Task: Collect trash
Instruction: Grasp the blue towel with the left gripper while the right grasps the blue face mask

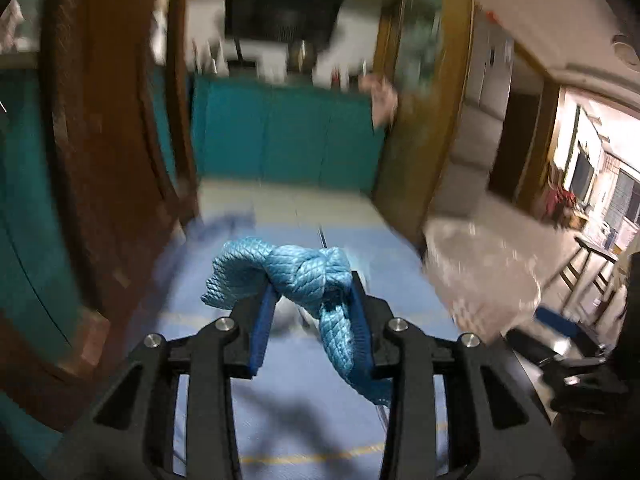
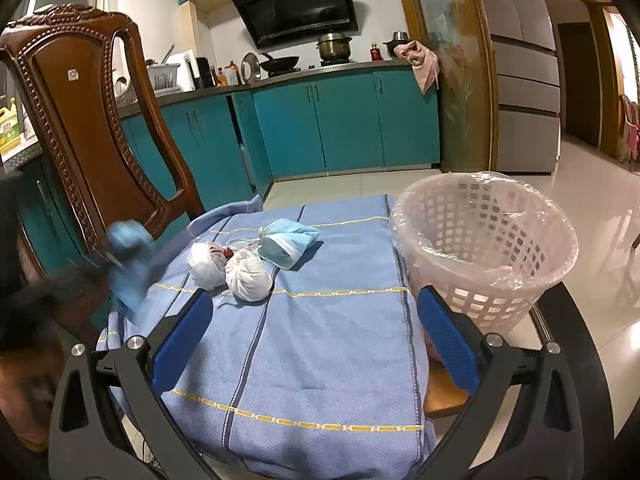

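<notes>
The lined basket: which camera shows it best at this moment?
The right wrist view. There the white lattice basket stands sharp and nearly whole at the right edge of the blue cloth, its clear liner folded over the rim. The left wrist view shows it only as a pale motion-blurred smear at the right.

You see a carved wooden chair [image 2: 80,120] at left, teal cabinets [image 2: 344,120] far back, fridge [image 2: 524,64] at right.
</notes>
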`<state>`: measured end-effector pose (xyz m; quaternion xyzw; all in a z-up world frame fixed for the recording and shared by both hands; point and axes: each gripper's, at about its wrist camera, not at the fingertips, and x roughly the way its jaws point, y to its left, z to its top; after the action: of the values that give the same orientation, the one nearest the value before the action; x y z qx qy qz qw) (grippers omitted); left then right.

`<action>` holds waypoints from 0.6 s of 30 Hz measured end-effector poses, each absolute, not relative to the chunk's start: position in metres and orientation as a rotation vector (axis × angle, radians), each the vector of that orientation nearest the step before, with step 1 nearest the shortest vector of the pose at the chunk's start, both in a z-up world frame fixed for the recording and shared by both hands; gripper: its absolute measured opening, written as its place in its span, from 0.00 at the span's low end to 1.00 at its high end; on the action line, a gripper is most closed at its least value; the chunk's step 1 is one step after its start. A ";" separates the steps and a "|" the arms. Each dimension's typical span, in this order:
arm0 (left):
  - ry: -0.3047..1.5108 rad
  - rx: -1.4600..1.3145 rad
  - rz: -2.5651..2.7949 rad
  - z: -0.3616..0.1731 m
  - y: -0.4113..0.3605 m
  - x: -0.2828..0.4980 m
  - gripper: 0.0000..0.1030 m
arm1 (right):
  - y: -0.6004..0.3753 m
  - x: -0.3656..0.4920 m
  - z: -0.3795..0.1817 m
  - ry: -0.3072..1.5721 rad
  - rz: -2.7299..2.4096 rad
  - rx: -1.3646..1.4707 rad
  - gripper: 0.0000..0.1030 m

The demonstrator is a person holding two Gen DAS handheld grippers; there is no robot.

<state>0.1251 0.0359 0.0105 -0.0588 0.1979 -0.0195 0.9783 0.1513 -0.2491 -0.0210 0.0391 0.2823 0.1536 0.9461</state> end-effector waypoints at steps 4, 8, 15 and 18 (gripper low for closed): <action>0.346 -0.098 -0.007 0.016 0.042 0.115 0.35 | -0.231 0.172 -0.022 0.604 0.341 0.064 0.97; 0.372 -0.102 -0.018 0.006 0.042 0.122 0.35 | -0.209 0.217 -0.023 0.650 0.354 0.069 0.97; 0.386 -0.114 0.016 0.001 0.050 0.137 0.35 | -0.177 0.331 -0.066 0.868 0.325 0.184 0.83; 0.399 -0.110 0.021 -0.003 0.053 0.140 0.35 | -0.166 0.366 -0.088 0.981 0.318 0.250 0.79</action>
<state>0.1402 0.0528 -0.0029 -0.0548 0.1983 0.0103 0.9786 0.3660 -0.1655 -0.0879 0.1191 0.4680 0.1518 0.8624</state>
